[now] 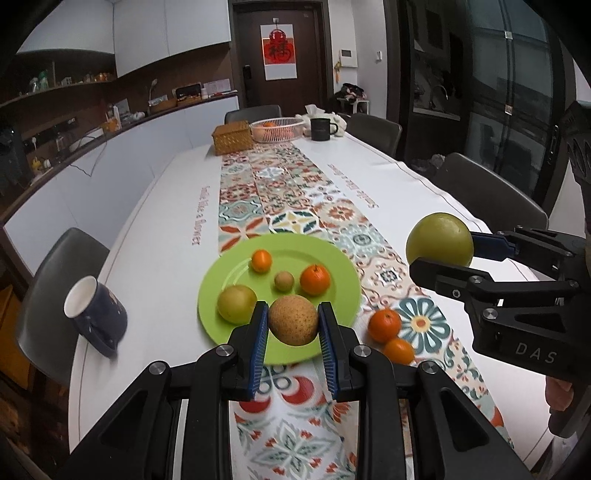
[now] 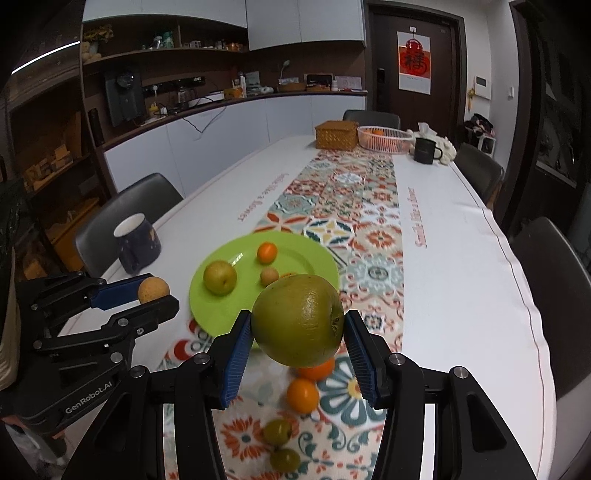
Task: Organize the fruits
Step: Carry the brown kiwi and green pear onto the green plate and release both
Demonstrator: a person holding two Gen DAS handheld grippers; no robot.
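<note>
The left gripper squeezes a round brown pear above the near edge of the round green plate, while the right gripper pinches a big green apple beside its right edge.

Long white table with patterned runner, dark chairs around it. White cabinets and wood shelves on left wall. Dark door at far end.

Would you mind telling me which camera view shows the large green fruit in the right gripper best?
The right wrist view: the large green fruit fills the centre, clamped between the right gripper's blue pads, skin and stem dimple clear. In the left wrist view the fruit is smaller, at the right edge, partly hidden behind one finger.
</note>
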